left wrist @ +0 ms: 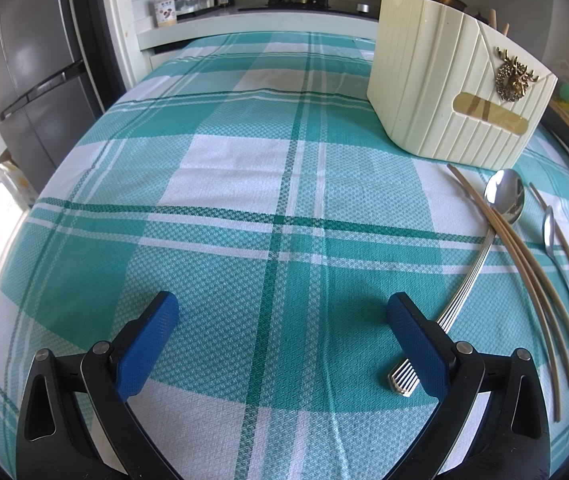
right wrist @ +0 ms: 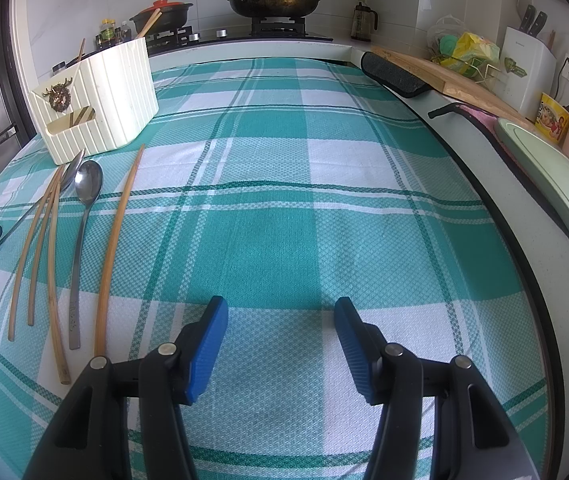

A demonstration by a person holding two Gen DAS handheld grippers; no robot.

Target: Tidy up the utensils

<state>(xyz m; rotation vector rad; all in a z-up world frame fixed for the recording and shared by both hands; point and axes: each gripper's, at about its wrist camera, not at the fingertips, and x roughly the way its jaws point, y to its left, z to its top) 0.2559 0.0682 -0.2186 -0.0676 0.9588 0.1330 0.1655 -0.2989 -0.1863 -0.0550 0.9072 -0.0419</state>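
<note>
Both claws are gaping empty, the left claw (left wrist: 282,340) sitting nearer the spoon (left wrist: 480,248), whose handle is pointing back toward it.

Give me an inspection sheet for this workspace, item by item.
Surface: green and white plaid tablecloth, flat.
Job's things: cream utensil holder upright, a few sticks already in it; large spoon, small spoon and four loose chopsticks lie on the cloth before it.
Clutter: nothing seen on the cloth.
Grippers: left claw open, its right pad over the large spoon's handle, not gripping; right claw open, empty.
Cables: nothing seen.
Surroundings: frying pan and black pot on the stove, cutting board, knife block, fridge.
</note>
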